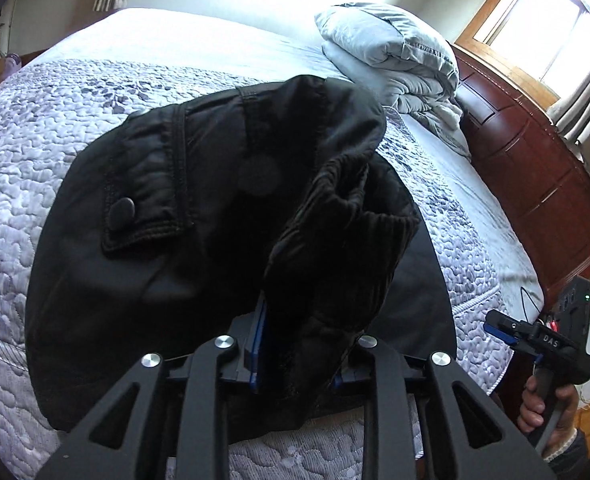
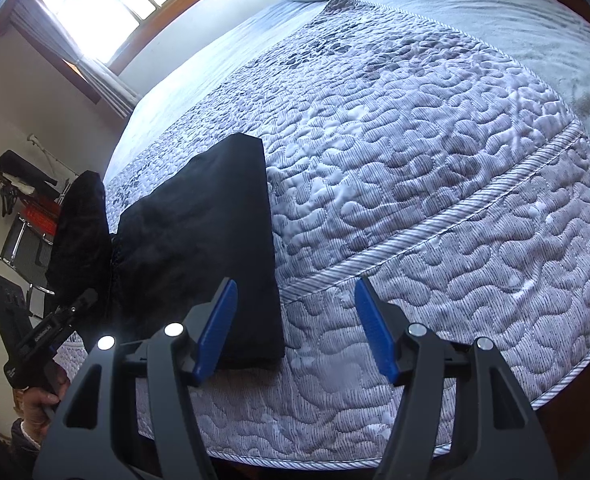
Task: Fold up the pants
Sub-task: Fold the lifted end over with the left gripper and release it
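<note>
Black pants [image 1: 199, 216] lie partly folded on the quilted bed, with a buttoned pocket flap facing up. My left gripper [image 1: 295, 356] is shut on the ribbed waistband end and lifts it above the rest of the pants. In the right wrist view the pants [image 2: 207, 240] lie at the left, near the bed's front edge, with the lifted part [image 2: 81, 232] hanging from the left gripper [image 2: 85, 300]. My right gripper [image 2: 295, 328] is open and empty, just above the bed, its left finger by the pants' near corner. It also shows in the left wrist view [image 1: 495, 326].
The bed [image 2: 435, 184] has a grey-white quilted cover. A bundled grey duvet [image 1: 399, 60] lies at its head. A dark red wooden headboard [image 1: 543, 184] is on the right. A chair and coat rack [image 2: 23, 216] stand by the wall beyond the bed.
</note>
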`<control>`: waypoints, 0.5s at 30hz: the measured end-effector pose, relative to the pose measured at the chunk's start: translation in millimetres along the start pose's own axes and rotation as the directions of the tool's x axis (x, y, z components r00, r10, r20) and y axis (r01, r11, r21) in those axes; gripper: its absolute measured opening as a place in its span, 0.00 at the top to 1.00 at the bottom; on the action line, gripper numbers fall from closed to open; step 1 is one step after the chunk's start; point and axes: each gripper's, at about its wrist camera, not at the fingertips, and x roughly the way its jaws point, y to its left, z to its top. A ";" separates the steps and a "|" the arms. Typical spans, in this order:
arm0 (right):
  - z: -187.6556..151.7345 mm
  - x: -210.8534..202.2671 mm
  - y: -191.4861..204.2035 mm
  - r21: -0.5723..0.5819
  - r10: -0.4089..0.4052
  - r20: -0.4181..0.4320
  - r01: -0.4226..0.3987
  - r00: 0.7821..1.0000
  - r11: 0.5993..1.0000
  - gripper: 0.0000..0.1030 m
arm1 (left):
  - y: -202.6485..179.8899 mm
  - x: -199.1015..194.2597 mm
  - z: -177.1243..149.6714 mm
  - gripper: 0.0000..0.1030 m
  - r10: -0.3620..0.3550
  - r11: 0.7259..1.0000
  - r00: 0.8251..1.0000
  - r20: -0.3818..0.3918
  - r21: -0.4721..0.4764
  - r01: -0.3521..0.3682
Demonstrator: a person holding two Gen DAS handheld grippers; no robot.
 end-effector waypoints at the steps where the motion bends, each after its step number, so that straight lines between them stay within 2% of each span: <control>1: -0.1 0.2 1.0 -0.001 0.001 -0.001 -0.001 1.000 1.000 0.40 | 0.1 1.5 -2.2 0.72 0.004 1.000 1.000 -0.002 0.000 -0.004; 4: 0.2 0.4 4.8 -0.005 0.004 -0.003 -0.004 1.000 1.000 0.38 | -5.1 6.8 -6.3 0.61 0.002 1.000 1.000 -0.019 0.012 -0.002; 8: 1.3 -0.3 14.5 -0.023 0.013 -0.002 -0.013 1.000 1.000 0.36 | -12.3 1.4 -7.9 0.31 -0.042 0.998 0.998 -0.054 0.037 0.044; 11: 3.5 -2.8 24.5 -0.036 0.031 0.004 -0.031 1.000 0.999 0.32 | -11.4 -8.0 -13.1 0.27 -0.078 0.996 0.994 -0.075 0.030 0.081; 15: 6.4 -2.8 40.2 -0.047 0.075 -0.004 -0.075 0.997 0.996 0.27 | 8.3 -27.6 -21.7 0.26 -0.108 0.993 0.992 -0.065 -0.046 0.105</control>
